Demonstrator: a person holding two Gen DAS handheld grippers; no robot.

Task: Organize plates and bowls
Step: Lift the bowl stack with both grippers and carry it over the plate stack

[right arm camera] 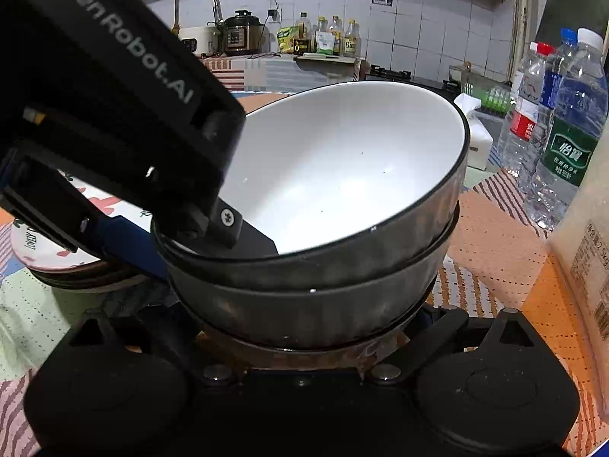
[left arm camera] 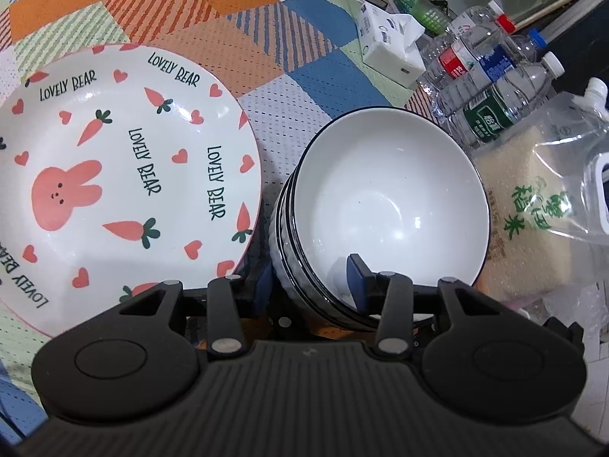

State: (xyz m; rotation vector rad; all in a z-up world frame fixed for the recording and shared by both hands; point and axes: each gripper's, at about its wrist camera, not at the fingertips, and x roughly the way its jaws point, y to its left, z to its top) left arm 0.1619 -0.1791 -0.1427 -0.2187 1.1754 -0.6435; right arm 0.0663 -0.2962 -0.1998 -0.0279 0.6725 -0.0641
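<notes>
A stack of white bowls with black rims (left arm camera: pixel 384 205) stands right of a white plate (left arm camera: pixel 114 175) printed with a pink rabbit, carrots and "LOVELY BEAR". My left gripper (left arm camera: pixel 310 278) straddles the near rim of the bowl stack, one finger inside the top bowl, one outside, with space left between pads and rim. In the right wrist view the same bowl stack (right arm camera: pixel 342 198) fills the middle, and the left gripper's finger (right arm camera: pixel 243 236) reaches into the top bowl. My right gripper (right arm camera: pixel 304 327) sits low against the stack's base, its fingers spread wide and mostly hidden under the bowls.
Several water bottles (left arm camera: pixel 491 80), a tissue pack (left arm camera: pixel 392 49) and a bag of rice (left arm camera: pixel 533 205) crowd the right side. The patterned tablecloth (left arm camera: pixel 228 19) stretches behind. A kitchen counter with a cooker (right arm camera: pixel 241 32) and bottles lies far back.
</notes>
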